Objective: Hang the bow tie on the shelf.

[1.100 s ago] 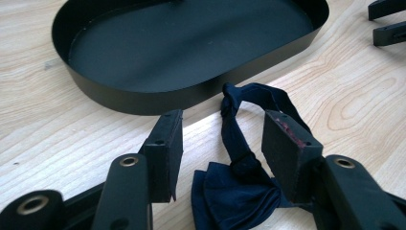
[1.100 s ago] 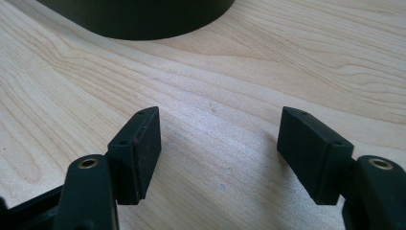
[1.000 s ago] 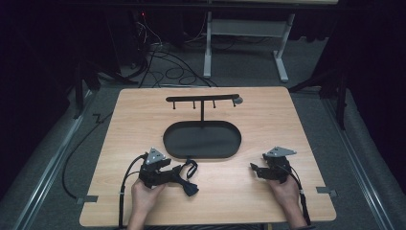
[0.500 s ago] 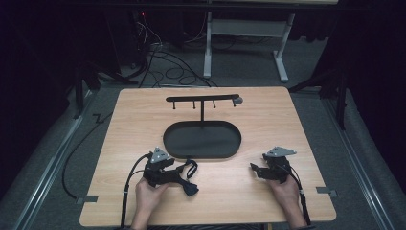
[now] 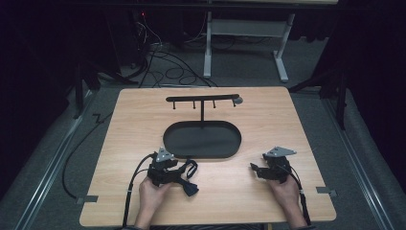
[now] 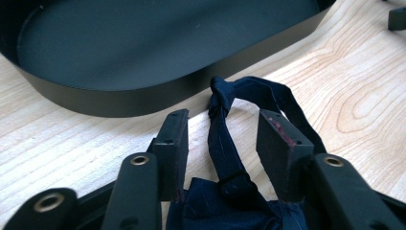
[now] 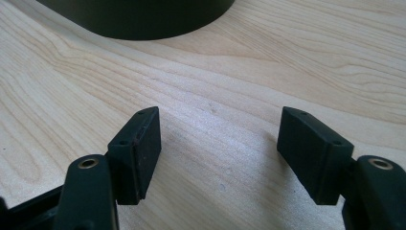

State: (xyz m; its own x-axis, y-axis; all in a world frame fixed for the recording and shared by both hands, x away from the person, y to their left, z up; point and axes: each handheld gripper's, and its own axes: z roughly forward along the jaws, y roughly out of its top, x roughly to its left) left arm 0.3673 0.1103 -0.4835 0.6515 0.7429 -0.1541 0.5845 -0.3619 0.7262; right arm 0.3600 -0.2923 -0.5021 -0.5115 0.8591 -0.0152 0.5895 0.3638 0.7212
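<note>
Fabric, a dark blue knotted strip, lies on the wooden table just in front of the black oval tray, between the left gripper's jaws, which have just been closing but do not yet press it. The right gripper rests nearby, jaws apart over bare wood.

Left tool jaws closing around dark strap.
</note>
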